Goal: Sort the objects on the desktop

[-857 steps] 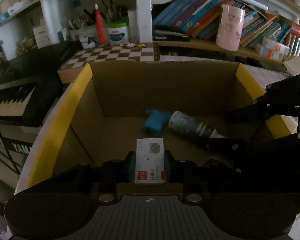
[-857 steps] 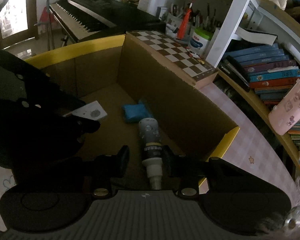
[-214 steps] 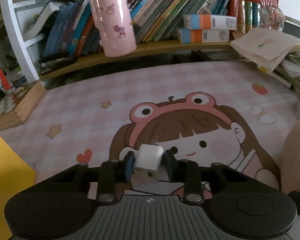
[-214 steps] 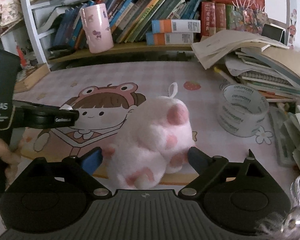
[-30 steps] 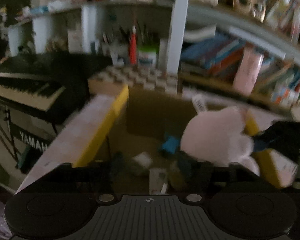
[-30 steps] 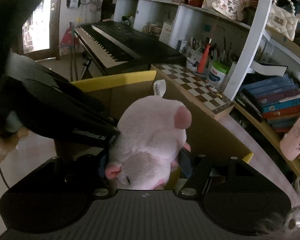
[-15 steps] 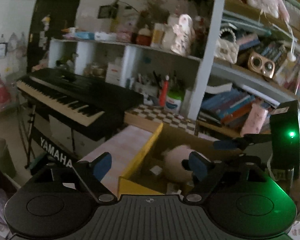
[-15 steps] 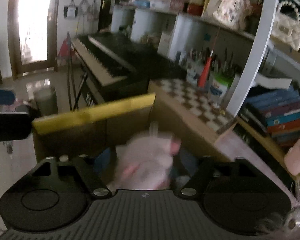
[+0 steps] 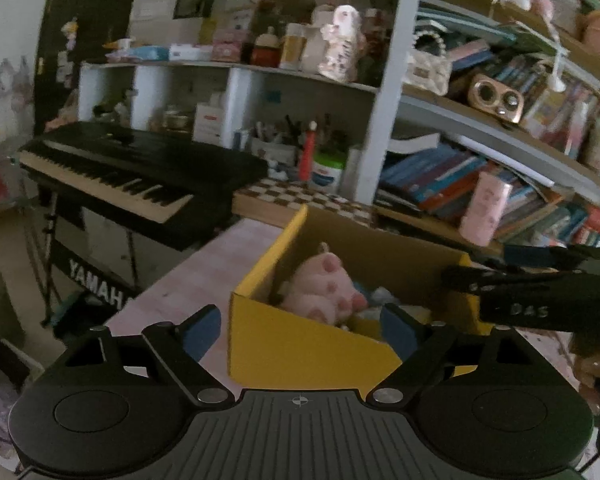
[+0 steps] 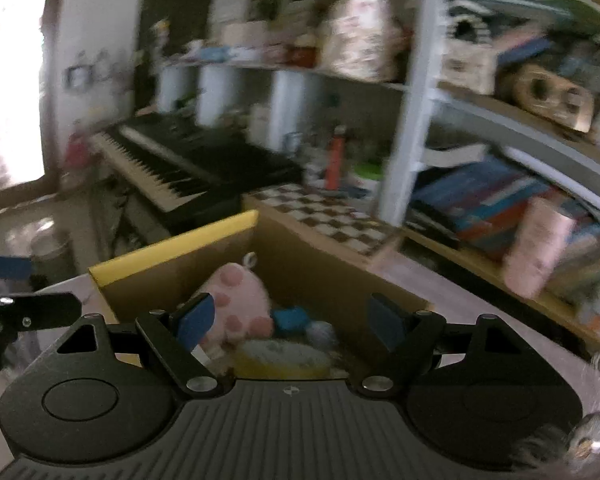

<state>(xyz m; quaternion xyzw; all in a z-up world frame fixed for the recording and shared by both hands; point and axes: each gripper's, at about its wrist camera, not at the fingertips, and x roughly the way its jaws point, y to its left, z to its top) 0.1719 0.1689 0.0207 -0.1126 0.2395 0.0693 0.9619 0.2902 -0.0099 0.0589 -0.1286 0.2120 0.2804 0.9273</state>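
A pink plush toy (image 9: 320, 288) lies in the yellow-edged cardboard box (image 9: 300, 344) on the desk, as the left gripper (image 9: 300, 326) and right gripper (image 10: 288, 318) hover near it, fingers wide, holding nothing.

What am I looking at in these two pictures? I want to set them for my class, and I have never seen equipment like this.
A person holds a two-finger tool in each hand, each with a camera looking along its fingers. One picture is from the left hand-held gripper, the other from the right hand-held gripper. Both are open and hold nothing. Ahead stands a cardboard box with yellow flaps. In it lies a pink plush toy beside a small blue object. Behind are a keyboard, a chessboard and bookshelves.
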